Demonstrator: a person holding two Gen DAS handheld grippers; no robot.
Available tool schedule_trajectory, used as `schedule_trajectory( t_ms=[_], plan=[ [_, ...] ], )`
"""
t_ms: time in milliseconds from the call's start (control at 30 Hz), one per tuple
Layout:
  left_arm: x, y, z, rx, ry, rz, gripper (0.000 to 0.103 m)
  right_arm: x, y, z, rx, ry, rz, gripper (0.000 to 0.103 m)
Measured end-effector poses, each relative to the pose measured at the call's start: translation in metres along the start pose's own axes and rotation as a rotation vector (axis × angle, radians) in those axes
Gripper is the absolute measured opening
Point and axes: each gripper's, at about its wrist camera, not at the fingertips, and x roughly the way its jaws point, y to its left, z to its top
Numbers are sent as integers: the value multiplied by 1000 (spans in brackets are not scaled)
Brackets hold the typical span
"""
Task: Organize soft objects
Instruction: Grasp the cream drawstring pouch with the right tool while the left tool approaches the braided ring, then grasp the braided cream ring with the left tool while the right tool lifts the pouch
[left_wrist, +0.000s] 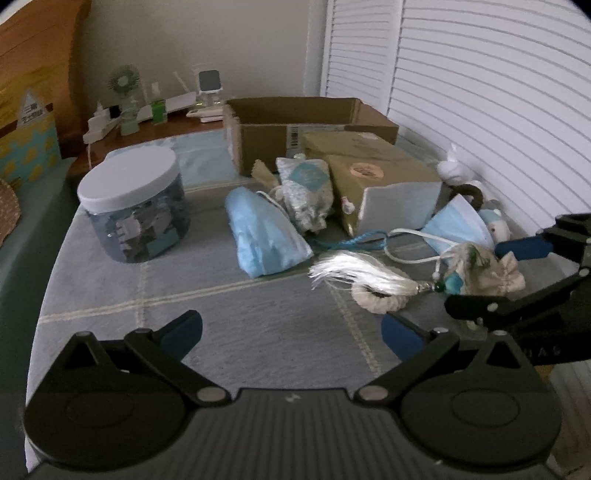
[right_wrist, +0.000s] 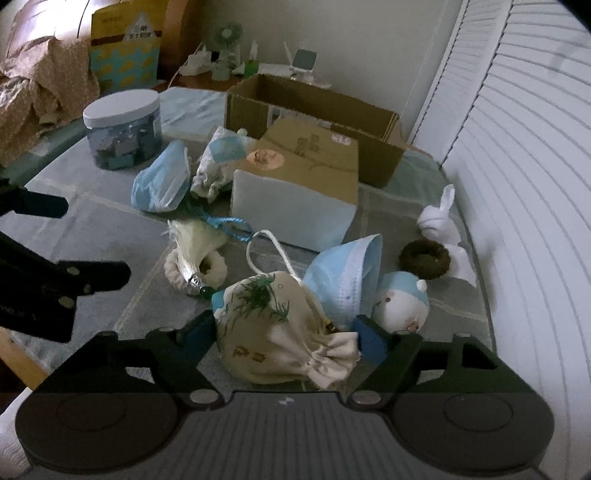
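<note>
Pouch (right_wrist: 273, 325), cream drawstring cloth with green print, lies on grey mat (left_wrist: 229, 332) just behind right claw (right_wrist: 284, 339), between its blue pads. Looks light, limp, crushable; gathered neck toward right pad; plump middle likely best hold. Right claw part spread, pads flanking pouch; firm pinch not certain. Left claw (left_wrist: 291, 332) spread wide, empty, near white tassel (left_wrist: 354, 273). Blue masks (right_wrist: 343, 273), snowman doll (right_wrist: 402, 302), closed box (right_wrist: 306, 177) lie beyond; open carton (right_wrist: 314, 110) farther back.
</note>
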Motion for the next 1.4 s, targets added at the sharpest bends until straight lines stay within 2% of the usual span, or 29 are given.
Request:
schedule_trajectory(
  t_ms=[267, 433, 600, 933, 1033, 1167, 1400],
  plan=[
    [4, -15, 3, 70, -10, -37, 102, -16, -10, 3, 43, -50, 11, 76],
    [13, -27, 5, 91, 0, -66, 96, -26, -17, 6, 65, -85, 15, 76],
    [24, -36, 6, 100, 22, -95, 83, -32, -23, 9, 76, -111, 4, 76],
    [40, -48, 15, 105, 19, -108, 71, -35, -39, 14, 99, -135, -26, 76],
    [42, -51, 16, 113, 12, -100, 60, -35, -42, 15, 106, -136, -28, 76],
    [41, -51, 20, 114, 15, -109, 40, -35, -43, 15, 108, -135, -31, 76],
    [34, -48, 21, 149, 45, -122, 37, -35, -44, 17, 100, -132, -20, 76]
  ],
)
